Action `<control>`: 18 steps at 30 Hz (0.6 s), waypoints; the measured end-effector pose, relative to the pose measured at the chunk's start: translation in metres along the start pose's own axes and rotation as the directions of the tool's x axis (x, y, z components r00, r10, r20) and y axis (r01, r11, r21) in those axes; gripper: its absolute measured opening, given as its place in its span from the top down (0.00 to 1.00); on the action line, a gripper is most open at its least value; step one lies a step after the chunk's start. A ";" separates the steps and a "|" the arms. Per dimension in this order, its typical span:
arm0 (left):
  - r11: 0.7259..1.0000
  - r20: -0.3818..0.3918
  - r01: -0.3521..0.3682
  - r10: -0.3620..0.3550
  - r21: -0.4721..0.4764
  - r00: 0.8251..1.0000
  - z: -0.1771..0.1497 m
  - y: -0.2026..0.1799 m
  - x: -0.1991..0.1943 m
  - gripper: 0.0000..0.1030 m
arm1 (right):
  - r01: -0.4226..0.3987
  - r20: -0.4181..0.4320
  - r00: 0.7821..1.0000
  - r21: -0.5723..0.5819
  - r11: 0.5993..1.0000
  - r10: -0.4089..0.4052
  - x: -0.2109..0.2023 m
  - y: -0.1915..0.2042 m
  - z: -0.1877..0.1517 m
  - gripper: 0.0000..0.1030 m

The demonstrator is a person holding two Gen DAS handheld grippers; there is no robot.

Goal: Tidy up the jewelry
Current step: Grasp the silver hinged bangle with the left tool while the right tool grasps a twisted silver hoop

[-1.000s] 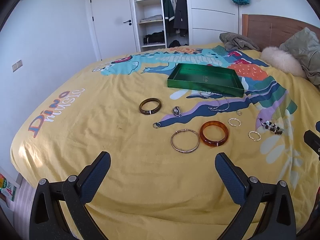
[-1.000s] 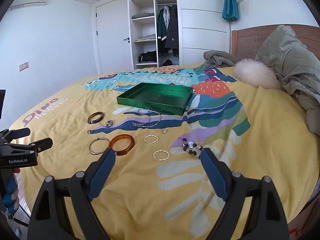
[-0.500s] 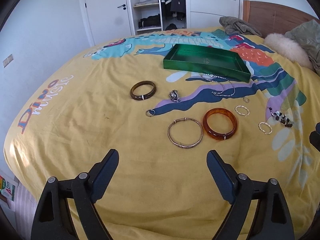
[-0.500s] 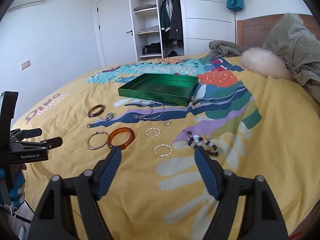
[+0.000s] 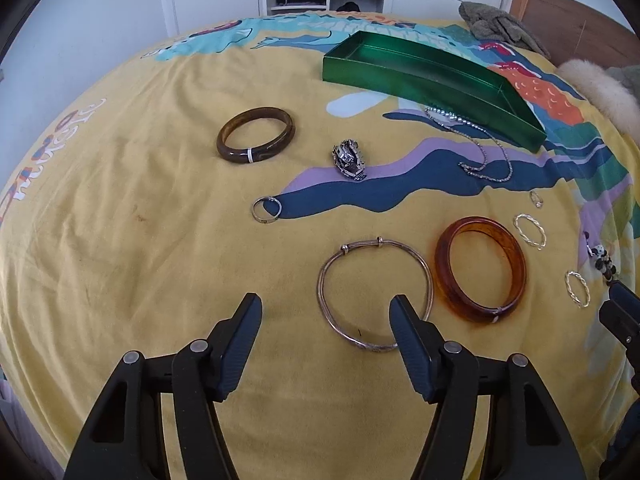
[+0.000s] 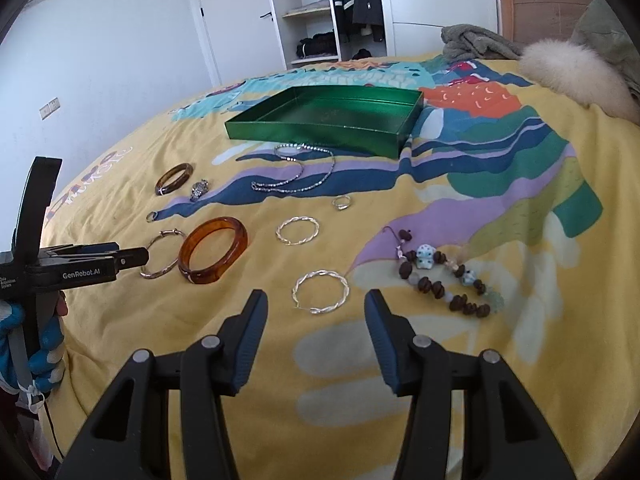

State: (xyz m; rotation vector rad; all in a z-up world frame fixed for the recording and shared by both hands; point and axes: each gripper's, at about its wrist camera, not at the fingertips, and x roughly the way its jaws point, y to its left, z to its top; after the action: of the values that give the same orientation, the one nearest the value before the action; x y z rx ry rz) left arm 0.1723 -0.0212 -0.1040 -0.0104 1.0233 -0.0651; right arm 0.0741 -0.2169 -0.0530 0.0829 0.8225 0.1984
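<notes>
Jaws of left gripper (image 5: 326,312) and right gripper (image 6: 316,310) apart, closing on nothing; silver bangle (image 5: 374,294) at one o'clock.

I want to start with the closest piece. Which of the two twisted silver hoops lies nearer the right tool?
The nearer twisted silver hoop, lying just ahead of the right tool between its closing jaws' line; the other hoop sits farther up the bedspread, toward the green tray.
</notes>
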 end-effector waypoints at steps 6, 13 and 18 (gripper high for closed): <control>1.000 -0.039 -0.012 0.012 0.003 0.999 0.002 0.000 0.018 0.44 | -0.006 -0.062 0.998 -0.018 1.000 0.005 0.032 -0.002 0.002 0.52; 0.999 -0.029 -0.031 0.032 0.020 0.999 0.001 -0.006 0.018 0.66 | -0.024 -0.090 0.996 0.011 1.000 0.025 0.051 -0.008 0.004 0.52; 0.998 -0.024 -0.056 0.056 0.018 0.998 0.003 -0.005 0.019 0.92 | -0.028 -0.085 0.996 0.019 0.999 0.029 0.055 -0.009 0.005 0.64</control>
State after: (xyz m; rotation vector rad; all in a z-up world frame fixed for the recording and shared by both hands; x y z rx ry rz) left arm 0.1845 -0.0270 -0.1188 0.0348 1.0470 -0.0227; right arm 0.1150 -0.2140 -0.0903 0.1032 0.9082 0.2230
